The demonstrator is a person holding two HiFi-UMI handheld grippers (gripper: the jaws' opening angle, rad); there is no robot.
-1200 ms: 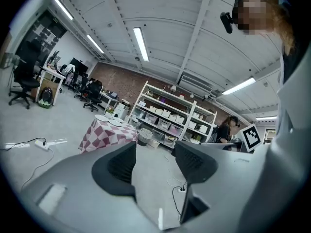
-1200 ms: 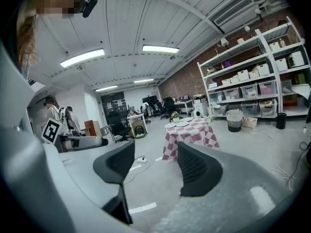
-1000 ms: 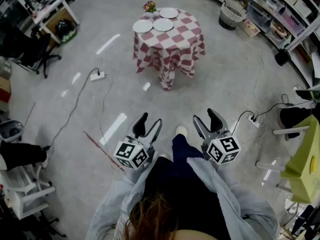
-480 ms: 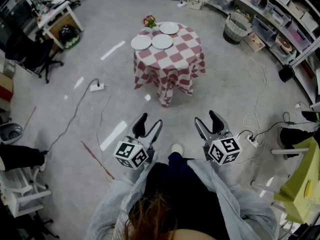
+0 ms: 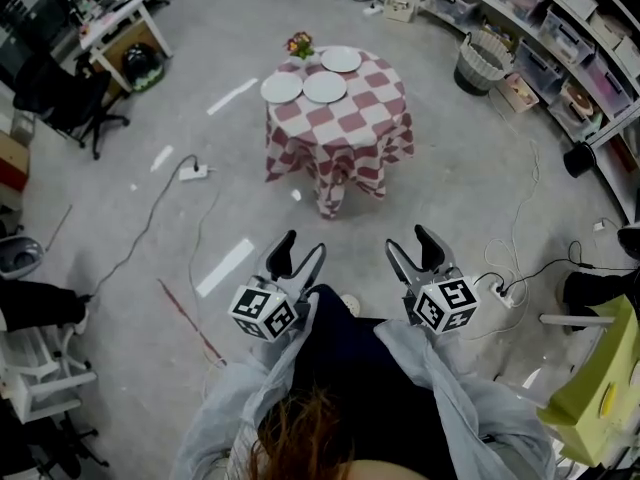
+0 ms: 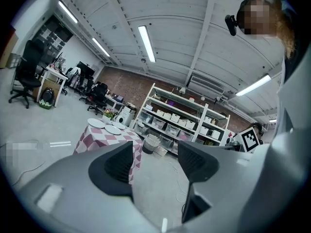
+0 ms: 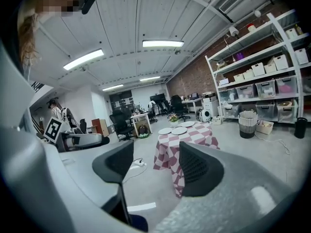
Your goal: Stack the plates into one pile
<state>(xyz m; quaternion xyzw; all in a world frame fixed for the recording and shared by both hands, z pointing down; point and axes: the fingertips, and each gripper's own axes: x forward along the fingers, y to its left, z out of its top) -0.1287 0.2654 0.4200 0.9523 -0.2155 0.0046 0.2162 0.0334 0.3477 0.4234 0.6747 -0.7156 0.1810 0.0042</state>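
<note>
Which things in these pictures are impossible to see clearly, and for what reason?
Table legs: head view, hidden under the checked cloth.
Plates: every view, too small to tell pattern or depth.
Flowers: head view, too small to see their container.
Cloth's lower part: left gripper view, behind the jaws.

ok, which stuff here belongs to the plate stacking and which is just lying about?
Job: left plate, middle plate, far plate, table.
Lying about: flowers, power strip, basket.
</note>
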